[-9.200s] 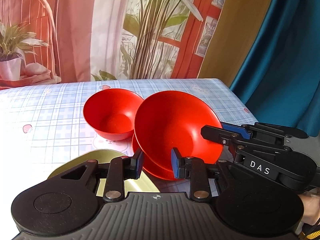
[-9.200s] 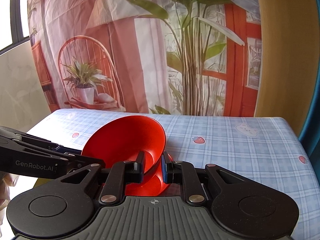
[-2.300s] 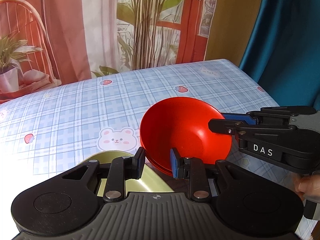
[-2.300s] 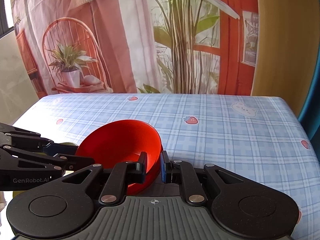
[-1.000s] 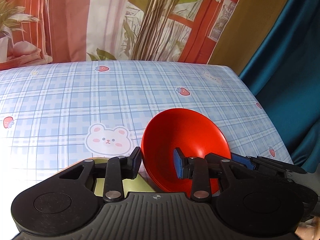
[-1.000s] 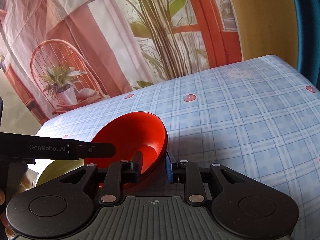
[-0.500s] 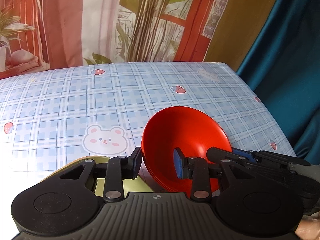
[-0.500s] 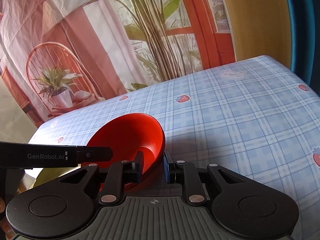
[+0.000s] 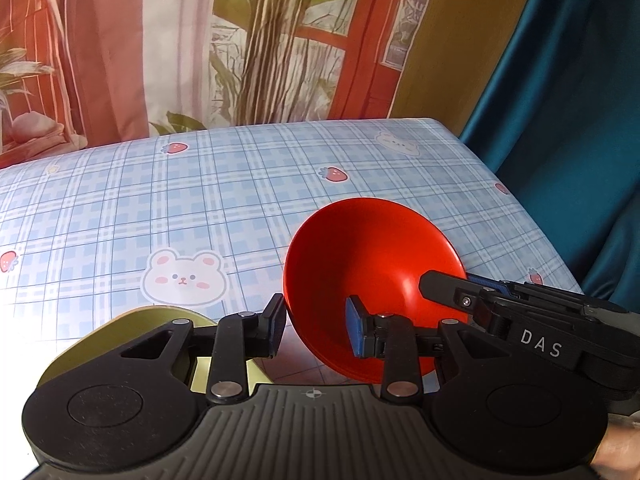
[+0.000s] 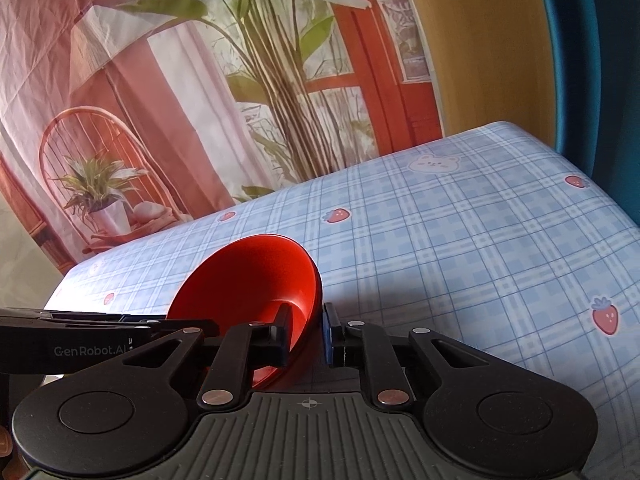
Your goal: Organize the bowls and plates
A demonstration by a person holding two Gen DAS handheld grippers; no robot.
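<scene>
A stack of red bowls [image 9: 372,264] sits tilted on the blue checked tablecloth, low and right of centre in the left wrist view. My left gripper [image 9: 316,330] straddles its near rim with the jaws apart, not pinching it. My right gripper [image 10: 306,334] is shut on the right rim of the red bowls [image 10: 248,284]; it also shows in the left wrist view [image 9: 460,296], reaching in from the right. A yellow-green plate [image 9: 160,320] lies at lower left, partly hidden under my left gripper.
The table [image 9: 240,184] is covered by a blue checked cloth with bears and strawberries. Its right edge [image 9: 532,216] drops off beside a teal curtain. A printed backdrop hangs behind the far edge.
The second red bowl seen beside the stack earlier now sits nested in it. In the last second the right gripper tilted the stack up on its rim. The left gripper stayed astride the near rim.
</scene>
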